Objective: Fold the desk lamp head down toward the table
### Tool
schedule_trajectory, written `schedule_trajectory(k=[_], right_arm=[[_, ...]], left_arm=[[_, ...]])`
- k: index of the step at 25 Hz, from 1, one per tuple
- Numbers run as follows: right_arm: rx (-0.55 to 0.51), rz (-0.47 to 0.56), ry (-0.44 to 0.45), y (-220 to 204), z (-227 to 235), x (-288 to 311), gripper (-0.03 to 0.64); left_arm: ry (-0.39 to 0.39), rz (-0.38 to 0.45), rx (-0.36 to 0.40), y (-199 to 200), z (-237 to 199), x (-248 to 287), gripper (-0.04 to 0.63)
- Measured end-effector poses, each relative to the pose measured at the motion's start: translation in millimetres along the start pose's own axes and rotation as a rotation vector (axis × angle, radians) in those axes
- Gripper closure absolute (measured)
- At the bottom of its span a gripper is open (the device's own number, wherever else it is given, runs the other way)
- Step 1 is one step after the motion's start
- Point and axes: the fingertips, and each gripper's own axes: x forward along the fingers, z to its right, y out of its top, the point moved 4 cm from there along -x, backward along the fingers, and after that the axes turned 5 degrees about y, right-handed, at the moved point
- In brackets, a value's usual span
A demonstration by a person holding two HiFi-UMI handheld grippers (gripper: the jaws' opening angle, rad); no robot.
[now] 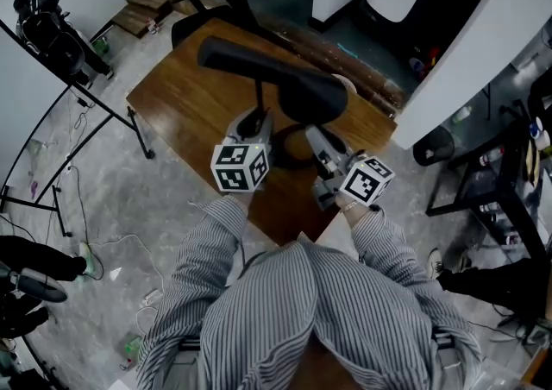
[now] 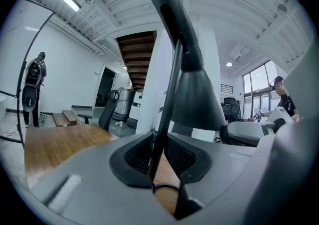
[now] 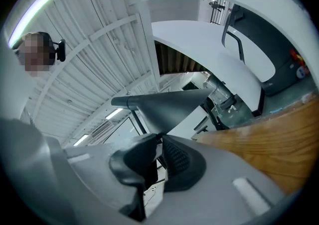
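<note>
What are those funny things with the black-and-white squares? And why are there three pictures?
A person in a striped shirt holds a tool in each hand, and each tool ends in a claw. The checkered cubes are part of the tools. The top-down picture comes from a camera on the person's head. The other two come from cameras riding on each tool. On the wooden table stands a black desk lamp. The left claw pinches its thin stem. The right claw looks closed on the edge of the lamp head.
</note>
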Motion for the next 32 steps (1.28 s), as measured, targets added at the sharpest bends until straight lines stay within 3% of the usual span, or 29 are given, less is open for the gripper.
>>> schedule_trajectory(k=[13, 18, 21, 26, 32], right_arm=[[-0.003, -0.022, -0.010, -7.3, -2.2, 0.5, 0.580], [-0.039, -0.033, -0.040, -7.3, -2.4, -2.6, 0.578], [-0.060, -0.024, -0.074, -6.8, -3.0, -9.8, 0.578], [-0.143, -0.122, -0.142, -16.6, -11.5, -16.5, 0.579], [-0.343, -0.271, -0.197, -47.6, -35.8, -16.9, 0.580]], left_arm=[[0.001, 0.005, -0.022, -0.9, 0.6, -1.6, 0.534], [0.004, 0.005, -0.097, -4.1, -2.7, -5.6, 0.502], [0.019, 0.019, -0.098, -3.5, -1.8, -17.1, 0.495], [0.048, 0.006, -0.096, -13.0, 14.1, -45.8, 0.497], [-0.037, -0.033, -0.126, -27.2, 51.2, -71.1, 0.572]])
